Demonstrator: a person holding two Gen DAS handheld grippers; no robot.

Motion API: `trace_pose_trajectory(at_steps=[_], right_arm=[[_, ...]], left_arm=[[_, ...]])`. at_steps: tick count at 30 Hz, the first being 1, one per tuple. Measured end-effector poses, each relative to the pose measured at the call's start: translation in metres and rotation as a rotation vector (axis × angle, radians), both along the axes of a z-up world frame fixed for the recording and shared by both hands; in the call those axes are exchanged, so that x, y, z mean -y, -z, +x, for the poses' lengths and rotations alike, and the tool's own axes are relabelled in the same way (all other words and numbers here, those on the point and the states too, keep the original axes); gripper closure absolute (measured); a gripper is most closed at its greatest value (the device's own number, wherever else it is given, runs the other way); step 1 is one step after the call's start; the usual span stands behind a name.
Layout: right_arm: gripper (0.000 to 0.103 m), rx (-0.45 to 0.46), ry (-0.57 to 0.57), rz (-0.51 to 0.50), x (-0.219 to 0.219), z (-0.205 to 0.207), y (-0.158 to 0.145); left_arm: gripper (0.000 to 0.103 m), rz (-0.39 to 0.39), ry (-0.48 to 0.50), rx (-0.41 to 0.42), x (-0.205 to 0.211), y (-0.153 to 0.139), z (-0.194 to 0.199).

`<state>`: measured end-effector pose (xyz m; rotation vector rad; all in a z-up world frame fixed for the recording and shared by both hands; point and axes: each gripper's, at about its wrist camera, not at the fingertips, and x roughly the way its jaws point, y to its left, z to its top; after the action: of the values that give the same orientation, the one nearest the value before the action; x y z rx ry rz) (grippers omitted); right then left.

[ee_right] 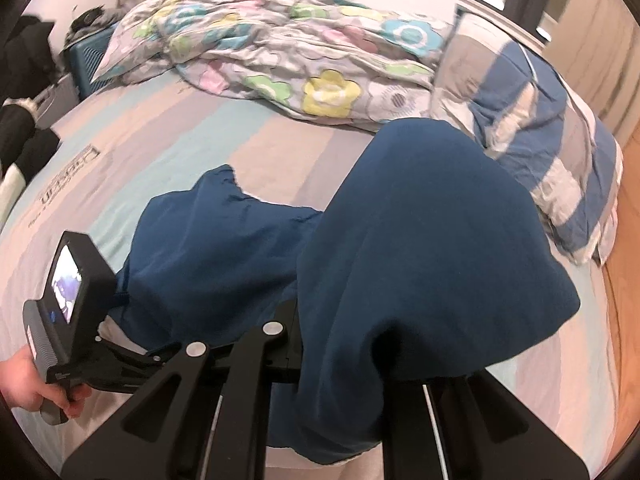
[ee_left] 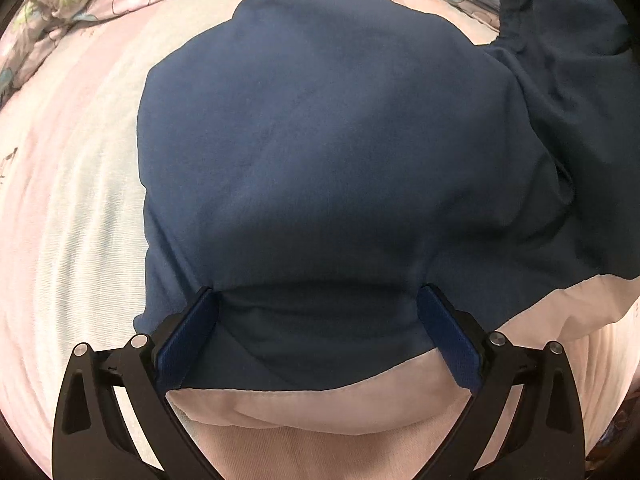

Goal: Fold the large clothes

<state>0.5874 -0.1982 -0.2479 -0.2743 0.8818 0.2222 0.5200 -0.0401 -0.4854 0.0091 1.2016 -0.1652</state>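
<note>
My left gripper (ee_left: 318, 296) has its 2 jaws wide apart, and the near edge of the blue garment (ee_left: 320, 140) lies flat between them on the striped bed sheet (ee_left: 60, 220). The right gripper's jaws are covered by a raised fold of the same cloth, so I cannot tell their state. Beyond them lies a flowered quilt (ee_right: 280, 48).

Both wrist views look down close onto the blue garment (ee_left: 320, 140) they share.

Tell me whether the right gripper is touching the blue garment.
Touching. The right wrist view shows the blue garment draped over the right gripper, covering its fingertips.
</note>
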Motion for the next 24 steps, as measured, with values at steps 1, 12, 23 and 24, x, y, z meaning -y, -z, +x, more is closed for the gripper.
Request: trace_pose_trajectory(at_steps=[1, 12, 23, 24], right_arm=[[0.094, 0.006, -0.015, -0.016, -0.005, -0.001, 0.0], [0.094, 0.027, -0.3, -0.168, -0.078, -0.024, 0.023], [0.094, -0.006, -0.425, -0.198, -0.103, -0.034, 0.039], [0.094, -0.012, -0.429, -0.197, -0.105, -0.034, 0.04]], left_arm=[[0.005, -0.003, 0.001, 0.001, -0.001, 0.0, 0.001], [0.006, -0.091, 0.016, 0.02, -0.016, -0.003, -0.006], [0.006, -0.085, 0.029, 0.028, -0.034, -0.018, -0.021], [0.006, -0.082, 0.034, 0.023, -0.033, -0.012, -0.02]])
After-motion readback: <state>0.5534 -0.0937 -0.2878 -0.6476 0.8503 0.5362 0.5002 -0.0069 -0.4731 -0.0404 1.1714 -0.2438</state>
